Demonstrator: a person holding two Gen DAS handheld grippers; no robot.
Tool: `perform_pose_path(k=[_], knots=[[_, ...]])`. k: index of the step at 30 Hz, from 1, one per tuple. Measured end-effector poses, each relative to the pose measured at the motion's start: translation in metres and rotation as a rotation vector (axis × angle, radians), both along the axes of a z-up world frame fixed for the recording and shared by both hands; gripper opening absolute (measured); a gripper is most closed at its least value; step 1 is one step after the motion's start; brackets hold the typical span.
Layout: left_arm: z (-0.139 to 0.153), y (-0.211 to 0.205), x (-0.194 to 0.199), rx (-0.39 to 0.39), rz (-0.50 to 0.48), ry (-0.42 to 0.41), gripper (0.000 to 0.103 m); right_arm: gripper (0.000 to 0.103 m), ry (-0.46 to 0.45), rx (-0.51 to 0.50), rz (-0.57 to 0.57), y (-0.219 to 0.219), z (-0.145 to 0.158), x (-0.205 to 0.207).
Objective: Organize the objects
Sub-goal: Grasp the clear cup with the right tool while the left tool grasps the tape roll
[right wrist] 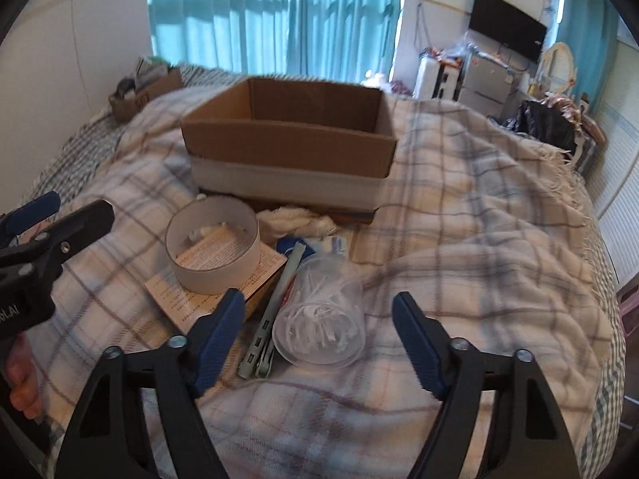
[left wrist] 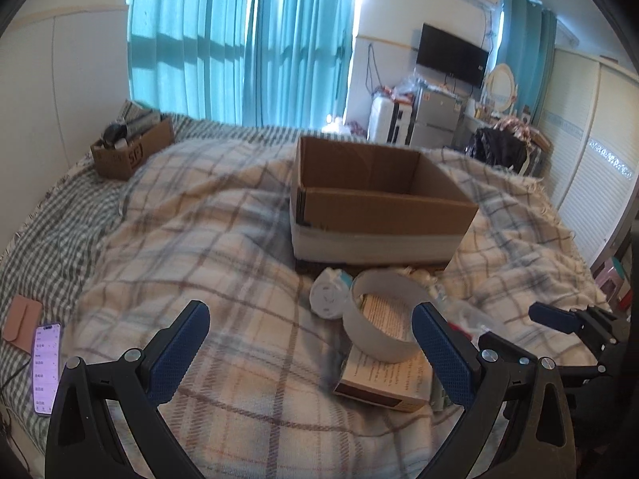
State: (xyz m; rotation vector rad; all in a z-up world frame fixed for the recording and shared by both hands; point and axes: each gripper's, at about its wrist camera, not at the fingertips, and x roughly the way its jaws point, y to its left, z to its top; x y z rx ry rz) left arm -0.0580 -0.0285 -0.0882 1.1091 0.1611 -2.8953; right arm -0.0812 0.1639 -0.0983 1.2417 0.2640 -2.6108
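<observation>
An open cardboard box (left wrist: 379, 195) (right wrist: 291, 139) stands on the plaid blanket. In front of it lie a white tape roll (left wrist: 383, 321) (right wrist: 213, 249) on a printed flat box (left wrist: 383, 383) (right wrist: 187, 295), a clear plastic cup (right wrist: 319, 327) on its side holding white strips, a grey-green tool (right wrist: 275, 311), white cloth (right wrist: 295, 219) and a round white object (left wrist: 327, 293). My left gripper (left wrist: 315, 351) is open, just short of the tape roll. My right gripper (right wrist: 319, 343) is open, its fingers on either side of the cup.
A small cardboard box (left wrist: 127, 147) of items sits at the bed's far left. A lit phone (left wrist: 47, 367) and a tan wallet (left wrist: 22, 321) lie at the left edge. A wardrobe (left wrist: 591, 159) stands at the right. The right gripper (left wrist: 575, 323) shows in the left view.
</observation>
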Motion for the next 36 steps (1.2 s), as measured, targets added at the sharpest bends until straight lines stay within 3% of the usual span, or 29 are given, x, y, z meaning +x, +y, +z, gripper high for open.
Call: perform_pose_path(k=[3,5,13,16,19,22,28,33,36], knots=[[-0.016,0.004,-0.009,0.006,-0.031,-0.059,0.103,0.072,-0.063,0.031,0.001,-0.004,-0.015,-0.013],[-0.022,0.008,-0.014,0.000,-0.045,-0.088,0.103,0.059,-0.117,0.043,0.002,-0.006,-0.027,-0.022],[-0.038,0.017,-0.021,-0.037,-0.060,-0.149,0.103,0.062,-0.214,0.064,-0.022,-0.003,-0.050,-0.040],[-0.037,0.020,-0.019,-0.059,-0.064,-0.151,0.103,0.061,-0.154,0.075,-0.008,-0.005,-0.040,-0.028],[-0.037,0.027,-0.018,-0.064,-0.104,-0.165,0.103,0.061,-0.020,0.044,-0.006,0.000,-0.009,-0.007],[-0.036,0.038,-0.024,-0.107,-0.119,-0.182,0.103,0.061,0.059,0.023,0.005,0.009,0.022,0.005],[-0.040,0.062,-0.052,-0.105,-0.147,-0.208,0.103,0.061,0.104,0.031,0.044,0.023,0.046,-0.003],[-0.052,0.072,-0.073,-0.108,-0.165,-0.249,0.082,0.061,0.094,0.011,0.043,0.034,0.047,-0.013],[-0.053,0.074,-0.076,-0.101,-0.175,-0.246,0.081,0.061,0.087,0.016,0.045,0.035,0.046,-0.017]])
